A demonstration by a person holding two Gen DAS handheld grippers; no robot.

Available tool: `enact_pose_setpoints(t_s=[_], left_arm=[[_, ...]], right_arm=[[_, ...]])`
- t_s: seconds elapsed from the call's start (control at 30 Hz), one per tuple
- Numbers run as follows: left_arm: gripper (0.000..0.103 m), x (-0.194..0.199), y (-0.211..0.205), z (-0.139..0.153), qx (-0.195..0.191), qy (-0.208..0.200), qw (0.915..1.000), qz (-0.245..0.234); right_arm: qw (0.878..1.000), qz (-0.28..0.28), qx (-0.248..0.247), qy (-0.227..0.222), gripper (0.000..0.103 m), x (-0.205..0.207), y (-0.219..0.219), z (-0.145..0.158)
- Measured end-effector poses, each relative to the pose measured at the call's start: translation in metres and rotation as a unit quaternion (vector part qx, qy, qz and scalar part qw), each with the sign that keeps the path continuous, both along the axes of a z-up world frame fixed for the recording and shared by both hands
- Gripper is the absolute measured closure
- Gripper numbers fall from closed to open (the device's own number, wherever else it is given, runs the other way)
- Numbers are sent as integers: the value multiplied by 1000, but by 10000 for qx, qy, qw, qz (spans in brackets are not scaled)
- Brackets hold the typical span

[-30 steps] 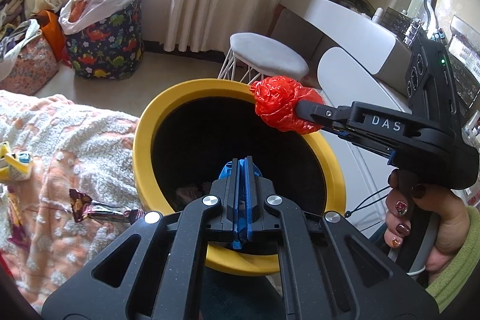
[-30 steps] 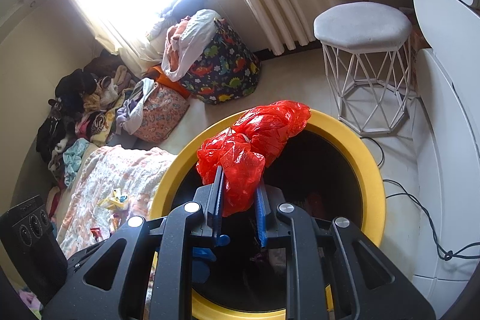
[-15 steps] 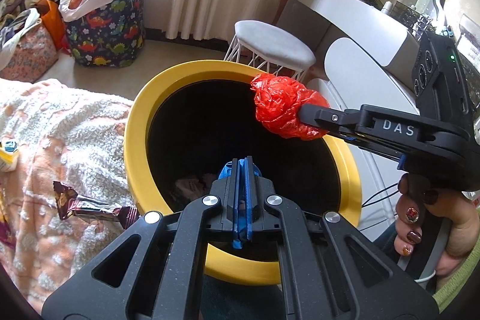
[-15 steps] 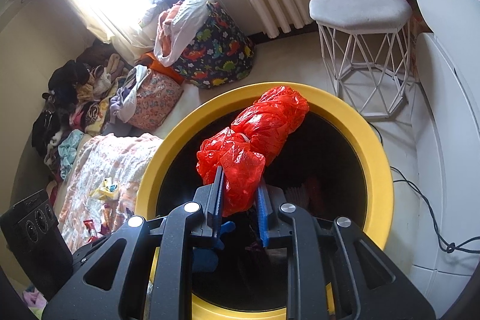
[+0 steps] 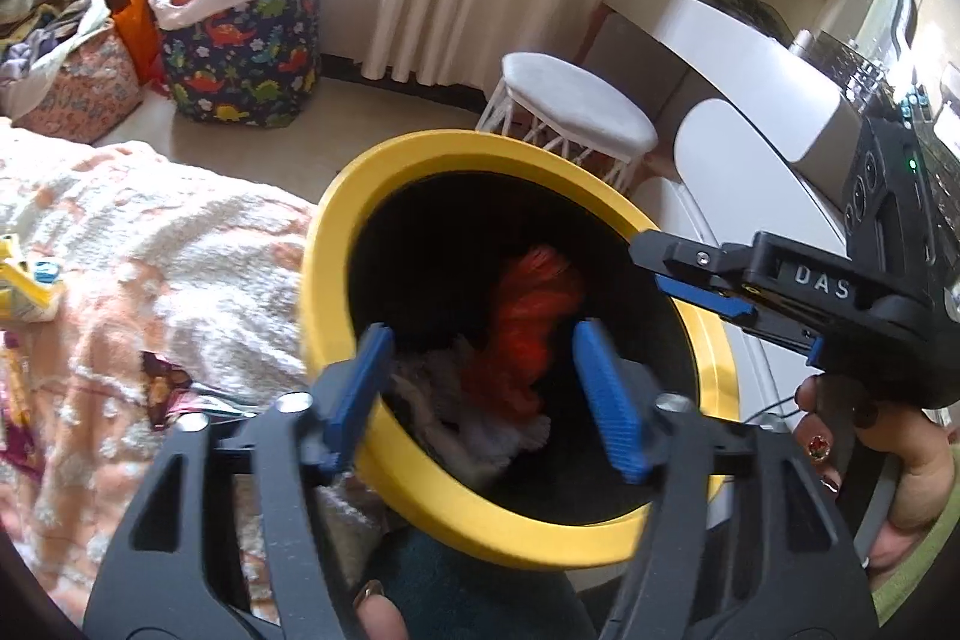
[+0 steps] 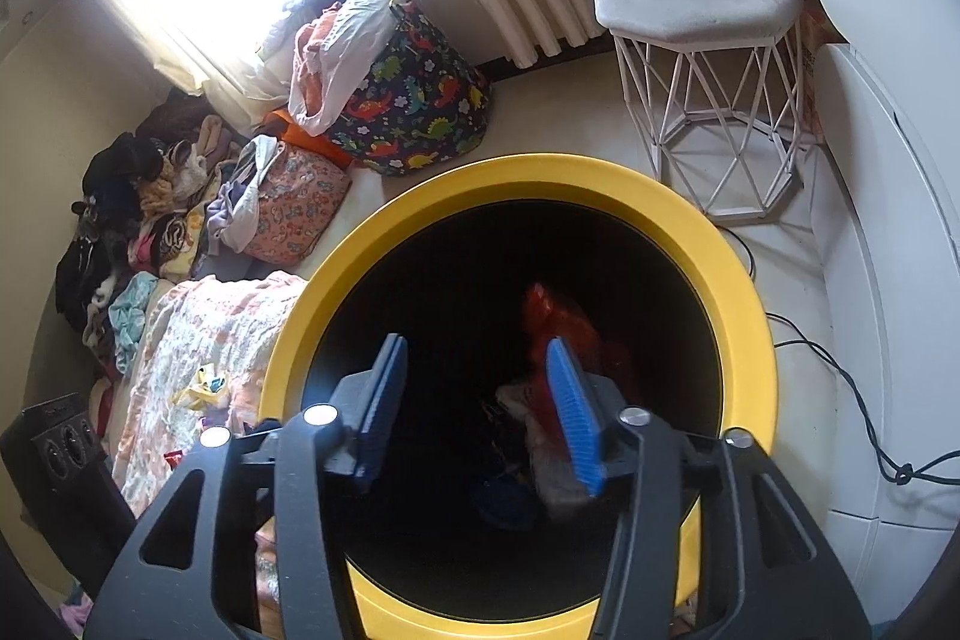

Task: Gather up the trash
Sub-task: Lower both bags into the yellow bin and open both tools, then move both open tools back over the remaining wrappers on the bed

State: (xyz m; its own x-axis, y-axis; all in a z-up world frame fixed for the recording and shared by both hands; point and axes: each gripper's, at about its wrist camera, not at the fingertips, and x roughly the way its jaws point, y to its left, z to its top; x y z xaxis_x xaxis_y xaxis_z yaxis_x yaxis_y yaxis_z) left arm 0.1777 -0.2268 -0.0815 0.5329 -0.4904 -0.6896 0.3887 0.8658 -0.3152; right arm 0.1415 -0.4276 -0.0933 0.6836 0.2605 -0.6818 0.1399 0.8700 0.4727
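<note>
My right gripper (image 6: 477,400) stood with its blue pads spread wide and nothing between them; half a second before, those pads had been pinched on the red plastic bag (image 6: 561,316), held above the bin. Now the bag lay down inside the yellow-rimmed bin (image 6: 738,280), blurred as if still dropping or settling, on top of pale crumpled scraps at the bottom. I judged that piece of trash delivered. My left gripper (image 5: 489,388) had changed as well: its pads, which had been pressed together a moment earlier, were now apart, with the near rim of the bin between them and nothing gripped. From the left view the bin (image 5: 516,154) looked tilted toward me, and I could not tell what was supporting it.

My right hand (image 5: 888,466) was wrapped round the handle of its tool, which reached in level from the right side so that the fingertips hung just over the far right edge of the rim. The left tool pointed forward and down into the opening.

Out on the peach blanket (image 5: 150,268) to the left, a dark brown wrapper (image 5: 168,388) lay just beside the bin and a yellow packet (image 5: 27,286) sat farther off near the edge of view. I reckoned those were what remained to collect, with both tools free to fetch them.
</note>
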Motion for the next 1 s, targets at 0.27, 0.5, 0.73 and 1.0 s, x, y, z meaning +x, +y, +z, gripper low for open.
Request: enact_pose_setpoints(t_s=[0.27,0.5,0.73,1.0], left_arm=[[11,-7,15,16,1,-129,9997,224],[11,-15,30,31,-1,-364,9987,364],[11,-21,43,47,-2,-565,9970,525],[11,-28,64,59,17,-734,9945,753]], right_arm=[[9999,-37,-104,-73,42,-4,3,2],[9990,48,-276,-355,39,-9,9,14],[9973,195,-389,-591,37,-14,21,25],[9927,395,-565,-994,35,-22,35,44]])
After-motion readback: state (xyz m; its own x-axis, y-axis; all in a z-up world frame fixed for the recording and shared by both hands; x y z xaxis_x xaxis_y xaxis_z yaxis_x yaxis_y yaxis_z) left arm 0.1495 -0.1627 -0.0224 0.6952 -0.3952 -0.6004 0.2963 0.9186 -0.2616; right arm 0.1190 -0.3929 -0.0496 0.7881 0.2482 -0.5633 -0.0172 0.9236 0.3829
